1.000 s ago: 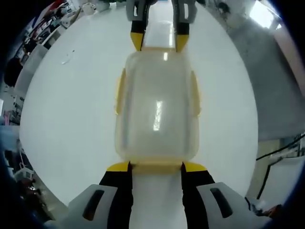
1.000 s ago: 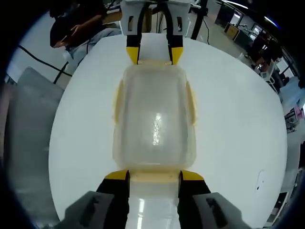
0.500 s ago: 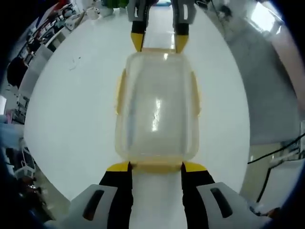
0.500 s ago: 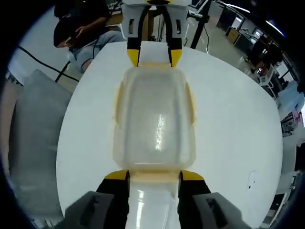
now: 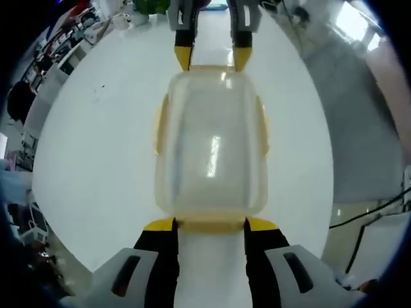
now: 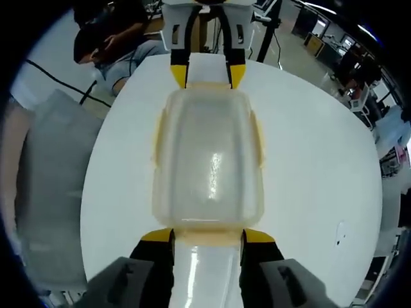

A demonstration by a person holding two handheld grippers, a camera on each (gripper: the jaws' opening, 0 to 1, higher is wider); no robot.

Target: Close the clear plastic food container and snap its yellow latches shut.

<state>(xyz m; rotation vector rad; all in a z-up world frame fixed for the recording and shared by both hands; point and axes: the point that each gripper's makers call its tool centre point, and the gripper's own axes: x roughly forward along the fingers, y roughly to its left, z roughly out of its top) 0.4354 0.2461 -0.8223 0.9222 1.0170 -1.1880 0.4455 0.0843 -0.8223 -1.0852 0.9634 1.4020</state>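
The clear plastic container (image 5: pixel 210 147) with its lid on spans the gap between both grippers, over the white round table (image 5: pixel 96 147). My left gripper (image 5: pixel 210 224) is shut across the yellow latch at its near end. At the far end, the right gripper (image 5: pixel 210 61) clamps the opposite latch. In the right gripper view the same container (image 6: pixel 207 154) runs from my right gripper (image 6: pixel 207 236) up to the left gripper (image 6: pixel 207 77). Yellow side latches (image 5: pixel 263 125) (image 6: pixel 156 138) stick out along both long sides.
The table (image 6: pixel 308 141) has a small mark (image 5: pixel 99 90) on its top. A person (image 6: pixel 109 32) sits beyond the table's far edge in the right gripper view. Grey floor (image 5: pixel 359 115) and cables lie past the edge; cluttered shelves stand further off.
The container stays fixed between both grippers while the table and room drift behind it, so both hands and the container have shifted together. Neither grip has changed.
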